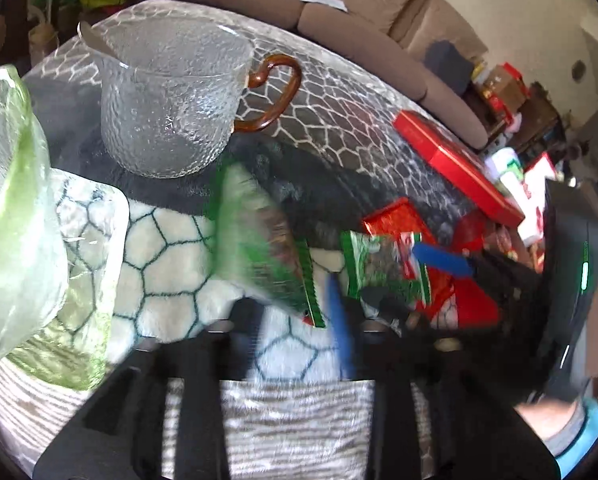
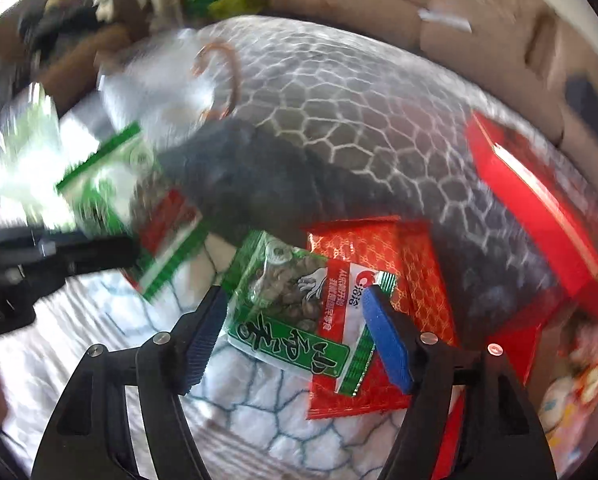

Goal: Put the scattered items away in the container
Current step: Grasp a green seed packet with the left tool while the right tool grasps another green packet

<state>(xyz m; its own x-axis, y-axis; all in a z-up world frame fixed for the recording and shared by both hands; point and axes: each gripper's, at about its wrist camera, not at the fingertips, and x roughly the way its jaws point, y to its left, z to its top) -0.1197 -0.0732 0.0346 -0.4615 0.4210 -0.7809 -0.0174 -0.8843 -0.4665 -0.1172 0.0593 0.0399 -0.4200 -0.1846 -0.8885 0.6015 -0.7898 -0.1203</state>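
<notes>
Directly between the right gripper's (image 2: pixel 295 320) open, empty fingers lies a green snack packet (image 2: pixel 291 308) on the patterned blanket (image 2: pixel 259 412), long axis slanting across the gap; the left gripper (image 1: pixel 295 312), part open, hangs over another green packet (image 1: pixel 263 240), grip unclear.

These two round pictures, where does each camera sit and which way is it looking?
Left wrist view: rides on the left claw, looking down at a glass cup and a green snack packet between its open fingers; the right claw shows too.
Right wrist view: rides on the right claw, looking down at a green seed packet between its open blue pads; the left claw enters from the left.
Shared: cup, packets, red box, honeycomb blanket.
</notes>
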